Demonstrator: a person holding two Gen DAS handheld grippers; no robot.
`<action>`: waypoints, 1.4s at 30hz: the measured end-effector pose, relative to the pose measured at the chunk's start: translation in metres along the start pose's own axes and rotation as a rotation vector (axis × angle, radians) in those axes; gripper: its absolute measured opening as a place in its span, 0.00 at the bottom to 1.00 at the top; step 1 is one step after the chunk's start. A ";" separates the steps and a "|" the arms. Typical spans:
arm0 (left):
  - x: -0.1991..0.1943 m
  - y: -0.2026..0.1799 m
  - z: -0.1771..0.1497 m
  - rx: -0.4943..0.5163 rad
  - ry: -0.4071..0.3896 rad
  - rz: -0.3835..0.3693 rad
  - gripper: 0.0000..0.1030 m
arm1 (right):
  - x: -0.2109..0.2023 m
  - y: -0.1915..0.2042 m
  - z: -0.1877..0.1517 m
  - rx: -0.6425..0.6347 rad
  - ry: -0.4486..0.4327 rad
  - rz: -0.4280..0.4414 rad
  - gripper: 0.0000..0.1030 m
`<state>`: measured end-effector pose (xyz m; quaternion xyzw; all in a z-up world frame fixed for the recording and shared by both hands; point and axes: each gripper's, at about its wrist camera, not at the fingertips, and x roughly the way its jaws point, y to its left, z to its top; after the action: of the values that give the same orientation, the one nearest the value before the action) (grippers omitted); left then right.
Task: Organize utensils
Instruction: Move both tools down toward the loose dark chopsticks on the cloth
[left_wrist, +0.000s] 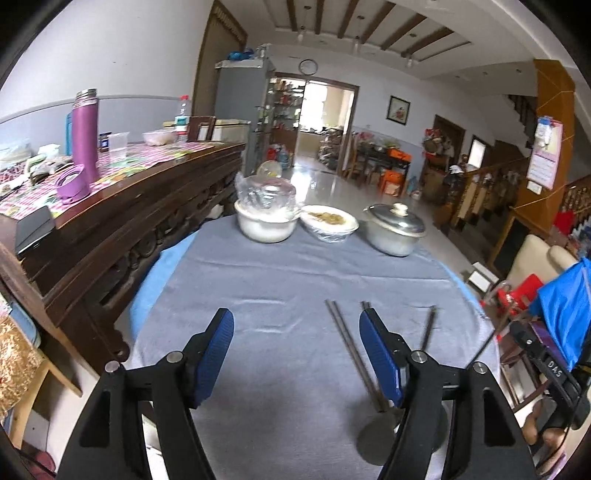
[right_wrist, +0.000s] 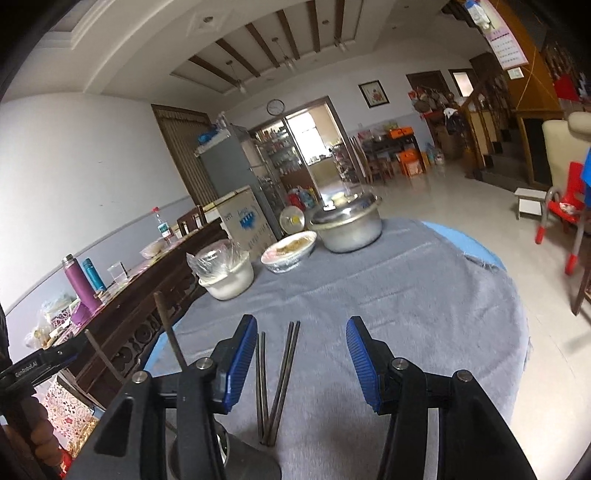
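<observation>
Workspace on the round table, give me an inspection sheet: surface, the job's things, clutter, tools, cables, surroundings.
Surface: round table under a grey cloth, wrinkled.
Job's things: chopsticks lying on the cloth in two pairs, close at the near ends and spread apart farther out; a metal cup near the front edge, mostly hidden.
Clutter: white bowl with plastic wrap, plate of food, lidded metal pot at the far side.
Tools: left tool open, empty; right tool open, empty, above the chopsticks.
Cables: nothing seen.
Surroundings: wooden sideboard with a purple flask; red chair.
</observation>
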<state>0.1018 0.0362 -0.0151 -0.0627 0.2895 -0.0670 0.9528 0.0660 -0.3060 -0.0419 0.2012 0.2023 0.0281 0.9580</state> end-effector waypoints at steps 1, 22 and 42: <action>0.002 0.002 -0.001 0.002 0.004 0.020 0.69 | 0.001 0.000 -0.001 -0.003 0.006 -0.002 0.52; 0.036 0.021 -0.023 -0.002 0.132 0.139 0.69 | 0.023 0.016 -0.013 -0.051 0.104 -0.085 0.54; 0.068 0.007 -0.040 0.046 0.248 0.177 0.69 | 0.022 0.018 -0.002 -0.173 0.135 -0.349 0.54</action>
<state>0.1363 0.0285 -0.0865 -0.0065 0.4079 0.0034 0.9130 0.0854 -0.2856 -0.0446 0.0777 0.2949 -0.1077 0.9463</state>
